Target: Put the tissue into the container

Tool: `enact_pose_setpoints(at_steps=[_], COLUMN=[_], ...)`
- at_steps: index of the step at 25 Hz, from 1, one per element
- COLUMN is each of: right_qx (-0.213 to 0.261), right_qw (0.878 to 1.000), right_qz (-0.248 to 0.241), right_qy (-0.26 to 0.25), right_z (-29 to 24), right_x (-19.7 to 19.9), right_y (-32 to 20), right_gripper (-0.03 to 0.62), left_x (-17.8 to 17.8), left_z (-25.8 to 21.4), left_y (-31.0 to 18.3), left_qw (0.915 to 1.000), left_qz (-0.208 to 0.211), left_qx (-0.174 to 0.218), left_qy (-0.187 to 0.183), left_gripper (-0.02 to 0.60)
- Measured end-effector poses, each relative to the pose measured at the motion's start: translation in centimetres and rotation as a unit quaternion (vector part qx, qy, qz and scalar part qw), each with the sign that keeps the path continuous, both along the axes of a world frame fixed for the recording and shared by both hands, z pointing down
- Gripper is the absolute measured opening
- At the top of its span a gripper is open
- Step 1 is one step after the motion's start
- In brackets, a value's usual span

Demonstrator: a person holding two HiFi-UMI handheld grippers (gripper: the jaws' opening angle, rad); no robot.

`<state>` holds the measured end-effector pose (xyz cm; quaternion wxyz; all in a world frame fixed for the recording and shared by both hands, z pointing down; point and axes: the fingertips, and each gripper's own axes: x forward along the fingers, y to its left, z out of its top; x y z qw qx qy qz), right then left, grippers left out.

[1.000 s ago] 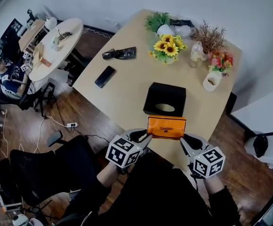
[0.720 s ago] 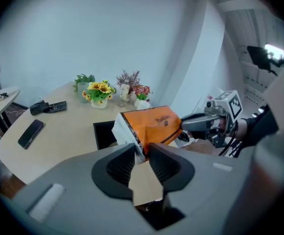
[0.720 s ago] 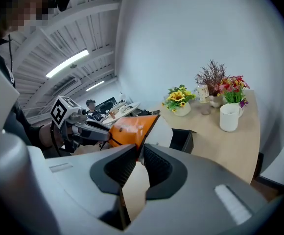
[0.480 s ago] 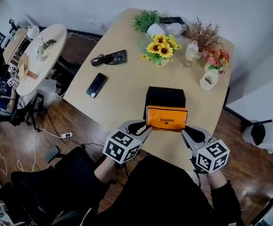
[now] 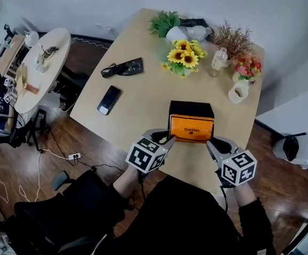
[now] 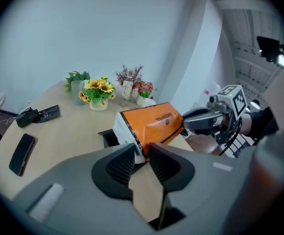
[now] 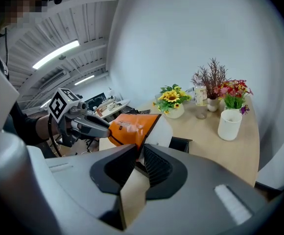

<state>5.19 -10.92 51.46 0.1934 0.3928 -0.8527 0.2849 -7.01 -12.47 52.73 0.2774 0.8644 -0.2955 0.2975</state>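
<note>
Tissue pack (image 5: 191, 128) hovers over the black container (image 5: 191, 109), not yet in. Left gripper (image 5: 169, 139) and right gripper (image 5: 209, 143) pinch its ends.

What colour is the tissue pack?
The tissue pack is orange, white-ended; best in left gripper view.

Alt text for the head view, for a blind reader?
An orange tissue pack is pinched at each end by the left gripper and right gripper, over a black container on a tan table; sunflowers, a phone and a mug stand beyond.

Glossy orange plastic tissue pack (image 5: 191, 128); matt pale wooden table (image 5: 138, 97).
</note>
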Motion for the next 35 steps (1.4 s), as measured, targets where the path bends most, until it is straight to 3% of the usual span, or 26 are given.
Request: enact_pose_setpoints(at_steps=[14,24,35], right_qx=[-0.043,-0.086,-0.108], right_qw=[0.999,0.995,0.992], right_qz=[0.002,-0.002,-0.001], right_qy=[0.023,0.051,0.070], right_z=[4.0,7.5,9.5], right_x=[0.5,1.0,1.5], right_y=[-1.4,-2.0,-2.2], right_gripper=[0.052,0.054,0.060], left_x=[0.5,1.0,1.4], left_z=[3.9,7.4,8.8], left_y=[-1.0,-1.5,-1.6], left_qw=[0.9985,0.9945,0.9927], left_qz=[0.009,0.027,0.027], left_qx=[-0.050,-0.085,-0.089], left_qy=[-0.020,-0.054,-0.076], left_gripper=[0.075,0.075,0.086])
